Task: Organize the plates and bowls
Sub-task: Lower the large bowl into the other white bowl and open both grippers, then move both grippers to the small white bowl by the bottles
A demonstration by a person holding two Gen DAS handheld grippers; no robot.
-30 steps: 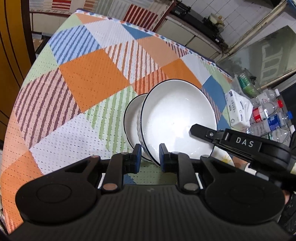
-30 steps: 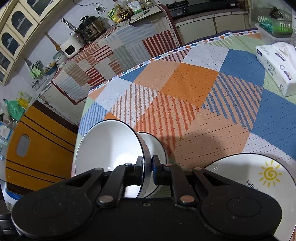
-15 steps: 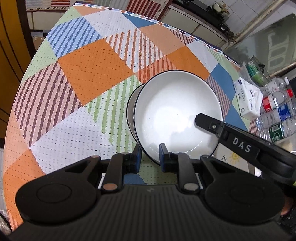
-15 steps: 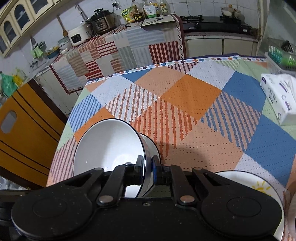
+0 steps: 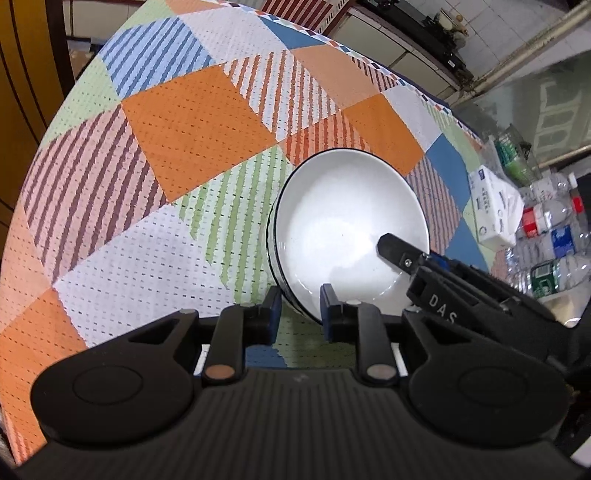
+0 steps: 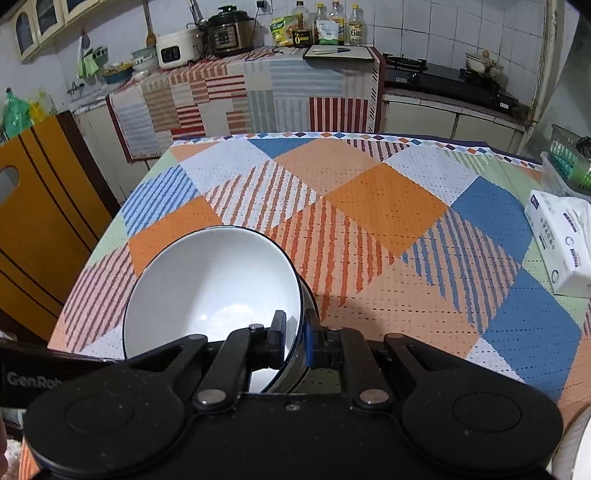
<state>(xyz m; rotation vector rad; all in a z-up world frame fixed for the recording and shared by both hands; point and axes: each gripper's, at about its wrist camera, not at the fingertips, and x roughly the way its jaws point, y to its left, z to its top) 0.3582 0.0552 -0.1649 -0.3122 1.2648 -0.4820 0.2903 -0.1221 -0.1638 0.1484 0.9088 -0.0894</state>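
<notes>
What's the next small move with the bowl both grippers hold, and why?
Probably lower it a little further. The white bowl sits tilted inside a second bowl, with the right gripper and left gripper each pinching its rim, so it looks not fully nested.

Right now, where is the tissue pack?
The tissue pack lies at the table's far right edge in the right wrist view, beside a green basket; the left wrist view shows water bottles next to it.

A patchwork tablecloth point(image 6: 369, 206) in orange, blue, green and white fills the middle of the frame; a tissue pack point(image 6: 561, 240) lies at its right edge; water bottles point(image 5: 554, 240) cluster at far right; a rice cooker point(image 6: 177, 48) and pressure cooker point(image 6: 229, 31) stand upper left.
</notes>
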